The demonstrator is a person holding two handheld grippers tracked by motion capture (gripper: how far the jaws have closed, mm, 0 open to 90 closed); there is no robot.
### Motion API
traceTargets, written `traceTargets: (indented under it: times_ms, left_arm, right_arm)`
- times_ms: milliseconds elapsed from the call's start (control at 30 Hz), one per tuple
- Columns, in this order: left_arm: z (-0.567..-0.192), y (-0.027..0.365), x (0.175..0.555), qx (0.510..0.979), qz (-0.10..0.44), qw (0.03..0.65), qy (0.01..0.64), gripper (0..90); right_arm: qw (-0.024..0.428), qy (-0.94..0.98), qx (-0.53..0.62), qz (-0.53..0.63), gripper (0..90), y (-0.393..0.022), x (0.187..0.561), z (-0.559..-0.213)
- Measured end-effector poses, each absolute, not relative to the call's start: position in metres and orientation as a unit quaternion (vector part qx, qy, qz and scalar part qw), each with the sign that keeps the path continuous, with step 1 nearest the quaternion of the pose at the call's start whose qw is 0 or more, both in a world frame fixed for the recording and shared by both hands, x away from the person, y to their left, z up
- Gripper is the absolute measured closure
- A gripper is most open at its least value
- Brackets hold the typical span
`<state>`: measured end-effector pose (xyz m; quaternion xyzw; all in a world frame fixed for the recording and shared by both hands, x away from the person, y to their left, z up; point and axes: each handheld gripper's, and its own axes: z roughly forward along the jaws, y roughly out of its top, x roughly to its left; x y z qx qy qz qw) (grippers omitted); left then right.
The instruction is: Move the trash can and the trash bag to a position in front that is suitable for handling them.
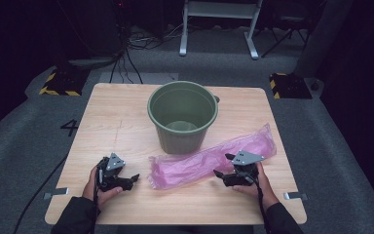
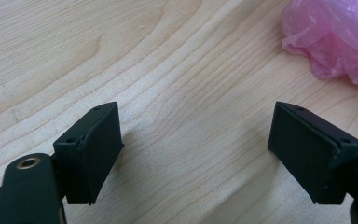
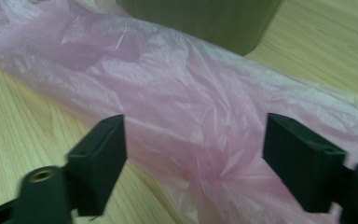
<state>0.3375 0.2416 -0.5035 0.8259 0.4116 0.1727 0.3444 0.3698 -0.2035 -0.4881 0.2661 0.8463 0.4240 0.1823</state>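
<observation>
Light wood-grain worktop [image 1: 121, 122] carries a round olive-green plastic bin [image 1: 182, 117], upright and empty, standing beyond both sets of fingers. In front of it lies a long crumpled pink plastic bag [image 1: 209, 158], flat on the worktop; its long axis runs diagonally, near end toward the left gripper's side, far end up past the right gripper toward the worktop's far right edge.

Right gripper [image 1: 222, 173]: fingers [image 3: 100, 156] spread wide, bag film lying between and under them, pads not pressing it. Left gripper [image 1: 135, 178]: fingers [image 2: 95, 149] apart over bare wood, bag's bunched end just beyond the right-hand finger, not touching.

Step looks like the start of picking up the bag, probably to line the bin. Next move likely calls for both grippers closing on the film near one end, then lifting and opening its mouth.
</observation>
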Motion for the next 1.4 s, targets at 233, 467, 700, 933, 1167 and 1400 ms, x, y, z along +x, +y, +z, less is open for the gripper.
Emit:
traceTargets:
  times_ms: [233, 467, 700, 933, 1167, 1400]
  left_arm:
    - [-0.504, 0.239, 0.337, 0.826, 0.171, 0.346, 0.411, 17.1]
    - [-0.504, 0.238, 0.338, 0.828, 0.172, 0.348, 0.405, 17.0]
    - [-0.504, 0.238, 0.337, 0.828, 0.172, 0.347, 0.406, 17.0]
    - [-0.504, 0.237, 0.337, 0.828, 0.170, 0.348, 0.406, 17.0]
    - [-0.504, 0.236, 0.338, 0.827, 0.171, 0.349, 0.407, 16.7]
    - [-0.504, 0.234, 0.338, 0.825, 0.172, 0.348, 0.410, 16.2]
  right_arm:
    - [0.160, 0.852, 0.279, 0.413, 16.0, -0.193, 0.385, -0.496]
    - [0.150, 0.850, 0.313, 0.396, 23.9, -0.192, 0.398, -0.501]
    - [0.149, 0.856, 0.317, 0.380, 30.6, -0.188, 0.399, -0.502]
    - [0.147, 0.850, 0.320, 0.391, 60.0, -0.191, 0.399, -0.502]
    - [0.159, 0.849, 0.318, 0.392, 82.1, -0.190, 0.396, -0.502]
    - [0.169, 0.842, 0.312, 0.407, 87.6, -0.193, 0.392, -0.500]
